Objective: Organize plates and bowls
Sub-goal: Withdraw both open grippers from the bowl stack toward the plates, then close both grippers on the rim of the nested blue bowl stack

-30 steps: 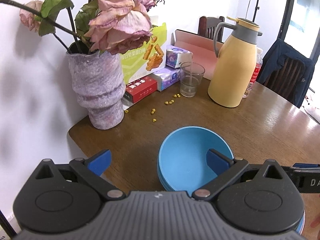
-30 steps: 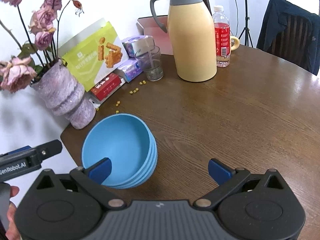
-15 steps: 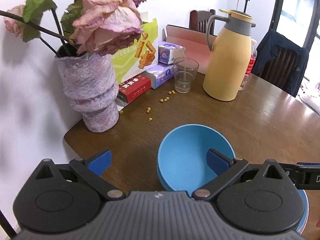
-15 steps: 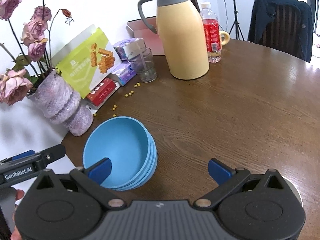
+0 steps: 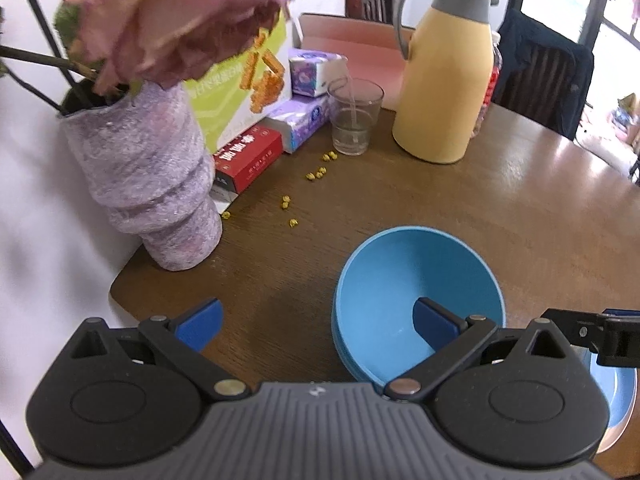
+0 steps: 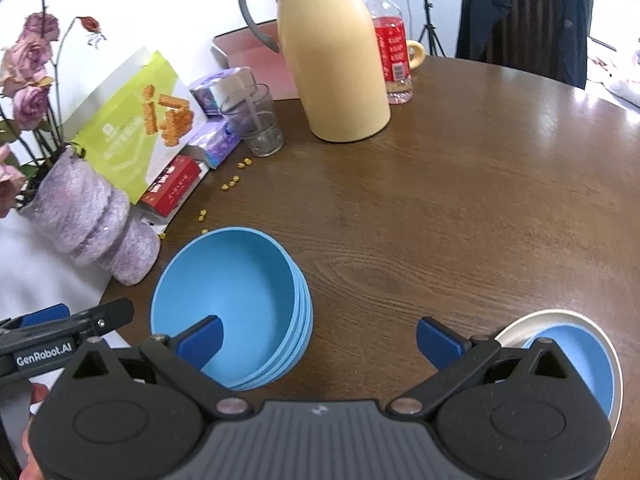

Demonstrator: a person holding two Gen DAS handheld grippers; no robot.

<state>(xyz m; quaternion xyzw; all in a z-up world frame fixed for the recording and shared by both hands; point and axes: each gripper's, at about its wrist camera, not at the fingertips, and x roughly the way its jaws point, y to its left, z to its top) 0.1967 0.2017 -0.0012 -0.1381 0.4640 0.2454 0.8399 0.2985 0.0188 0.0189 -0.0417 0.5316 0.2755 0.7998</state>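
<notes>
A stack of blue bowls (image 6: 240, 300) stands on the brown round table (image 6: 440, 208) near its left edge; it also shows in the left wrist view (image 5: 416, 292). My left gripper (image 5: 318, 320) is open and empty, its right finger over the bowl stack. My right gripper (image 6: 320, 340) is open and empty, above the table just right of the stack. A blue plate on a white plate (image 6: 588, 356) lies at the lower right, partly hidden behind my right gripper; it also shows in the left wrist view (image 5: 620, 392).
A purple vase with dried roses (image 6: 88, 216) stands at the table's left edge. Behind are a green snack box (image 6: 136, 132), red box (image 6: 172, 188), tissue packs (image 6: 216, 140), a glass (image 6: 260, 124), yellow jug (image 6: 332, 60), red bottle (image 6: 394, 56) and scattered crumbs (image 6: 232, 180). A chair (image 6: 520, 16) stands beyond.
Both grippers have drawn back and up from the bowl stack. The plates have come into view at the lower right. Both grippers stay open.
</notes>
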